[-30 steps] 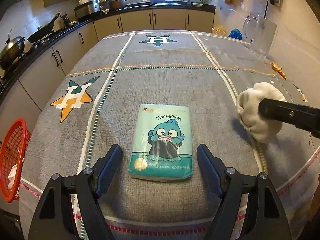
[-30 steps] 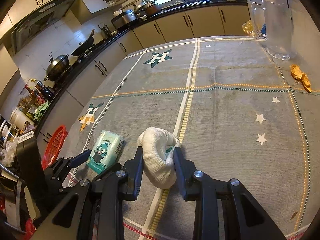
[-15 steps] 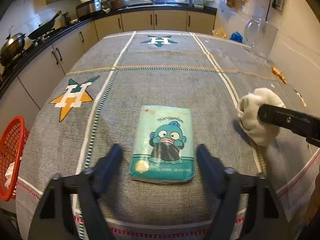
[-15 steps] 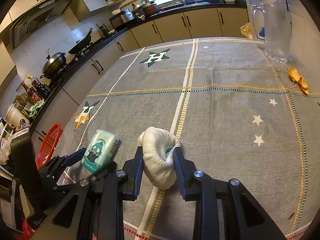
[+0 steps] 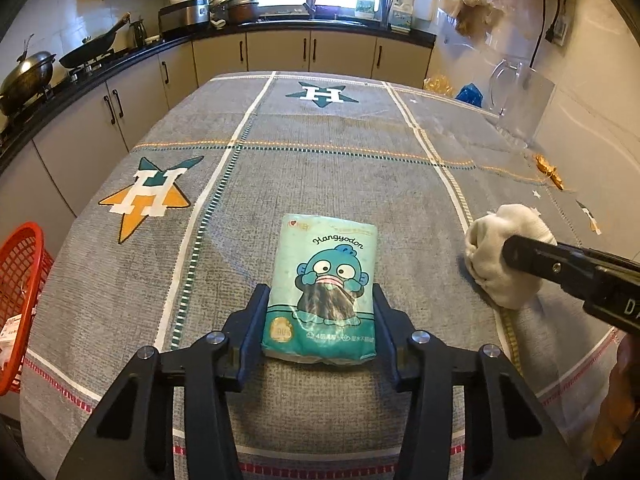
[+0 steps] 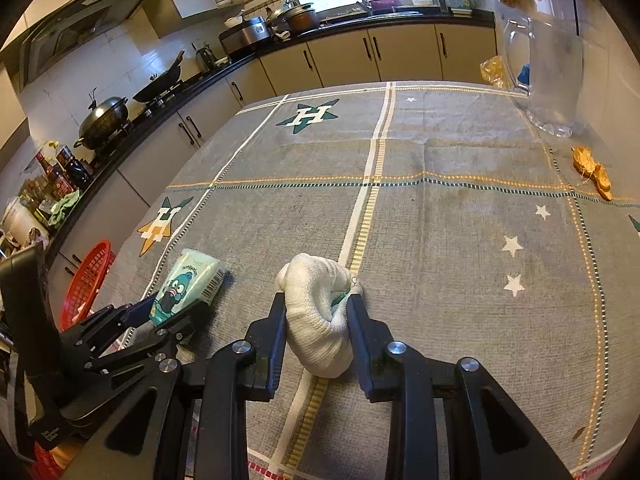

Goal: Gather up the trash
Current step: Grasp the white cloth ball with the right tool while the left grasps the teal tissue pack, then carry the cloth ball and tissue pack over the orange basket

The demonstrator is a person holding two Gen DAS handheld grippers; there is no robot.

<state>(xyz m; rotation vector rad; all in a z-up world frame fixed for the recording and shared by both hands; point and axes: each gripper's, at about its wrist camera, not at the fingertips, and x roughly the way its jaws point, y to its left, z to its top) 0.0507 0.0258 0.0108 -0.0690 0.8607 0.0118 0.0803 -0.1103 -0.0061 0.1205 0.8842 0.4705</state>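
Both grippers clamped on trash at the table's near edge.

Left gripper (image 5: 320, 320) closed on the sides of the teal tissue pack (image 5: 322, 286), lying flat on the grey tablecloth (image 5: 320, 160). Right gripper (image 6: 318, 328) clenched around the white crumpled wad (image 6: 318, 316), just right of the pack. Red basket (image 5: 20, 288) hung off the table's left side; orange scraps (image 6: 592, 168) lay far right.

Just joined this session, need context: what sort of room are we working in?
A home kitchen, most likely: a wok sits on the stove, cabinets run under a dark counter, and pots stand by the window.
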